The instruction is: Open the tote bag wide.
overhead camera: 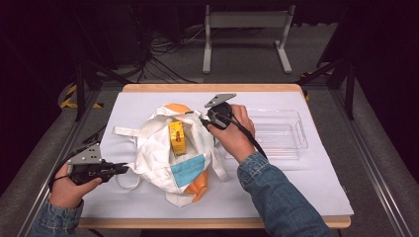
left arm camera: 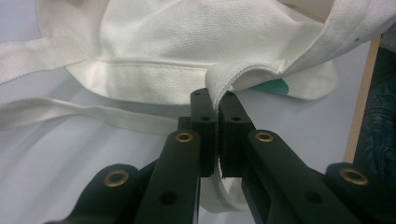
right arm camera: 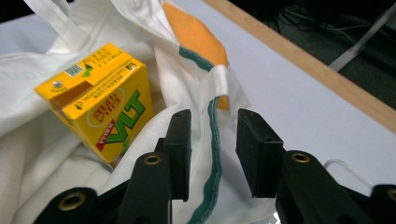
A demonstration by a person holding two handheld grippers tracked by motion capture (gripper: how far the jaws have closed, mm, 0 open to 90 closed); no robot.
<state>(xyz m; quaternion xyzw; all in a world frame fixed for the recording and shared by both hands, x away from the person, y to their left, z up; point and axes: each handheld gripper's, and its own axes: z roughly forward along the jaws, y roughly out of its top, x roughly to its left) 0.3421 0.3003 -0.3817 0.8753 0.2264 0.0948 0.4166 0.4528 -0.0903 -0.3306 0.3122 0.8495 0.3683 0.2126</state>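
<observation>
A white cloth bag [overhead camera: 153, 148] with orange and blue patches lies open in the middle of the table. Inside its mouth lies a yellow drink carton [overhead camera: 177, 137], which the right gripper view shows tilted on the cloth [right arm camera: 100, 100]. My left gripper [overhead camera: 126, 168] is at the bag's left side and is shut on a fold of the white hem [left arm camera: 243, 77], pinched between its pads [left arm camera: 217, 107]. My right gripper [overhead camera: 205, 120] hovers at the bag's far right rim. Its jaws [right arm camera: 214, 126] are open, with the teal-edged rim [right arm camera: 215, 112] between them, and the pads do not press on it.
A clear plastic tray [overhead camera: 301, 131] stands to the right of the bag, behind my right forearm. The bag's straps [overhead camera: 123, 131] trail to the left over the white table cover [overhead camera: 296, 187]. The table's wooden edge [right arm camera: 303, 60] runs close behind the bag.
</observation>
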